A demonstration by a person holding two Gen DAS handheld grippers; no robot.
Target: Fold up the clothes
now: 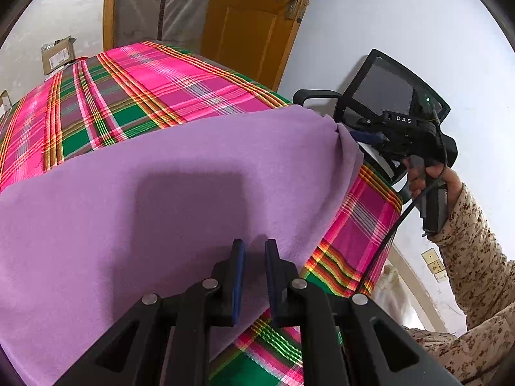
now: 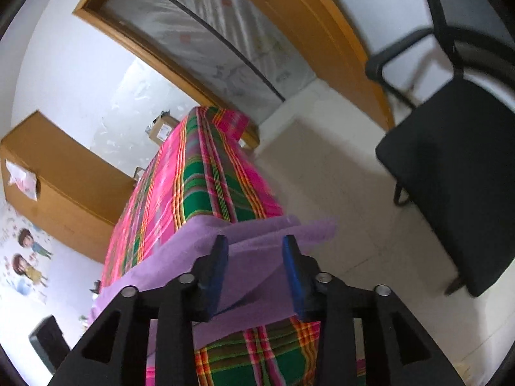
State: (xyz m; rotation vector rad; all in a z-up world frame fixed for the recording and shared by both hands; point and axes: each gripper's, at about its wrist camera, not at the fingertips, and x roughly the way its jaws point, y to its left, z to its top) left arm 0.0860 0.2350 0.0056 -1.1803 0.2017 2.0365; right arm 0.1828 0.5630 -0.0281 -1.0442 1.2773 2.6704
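A lilac cloth (image 1: 167, 199) lies spread over a table covered in pink and green plaid (image 1: 135, 87). My left gripper (image 1: 254, 247) hovers over the cloth's near right edge with its jaws a narrow gap apart and nothing between them. My right gripper (image 1: 360, 136) shows in the left wrist view at the cloth's far right corner, where the fabric bunches against its blue pads. In the right wrist view the right gripper (image 2: 255, 241) is open, with layered lilac cloth (image 2: 257, 270) lying between and under its fingers at the table's corner.
A black mesh office chair (image 2: 450, 177) stands on the tiled floor right of the table. An orange wooden door (image 1: 254, 16) is behind the table. Cardboard boxes (image 1: 58, 54) sit at the far end. A wooden cabinet (image 2: 58, 173) stands on the left.
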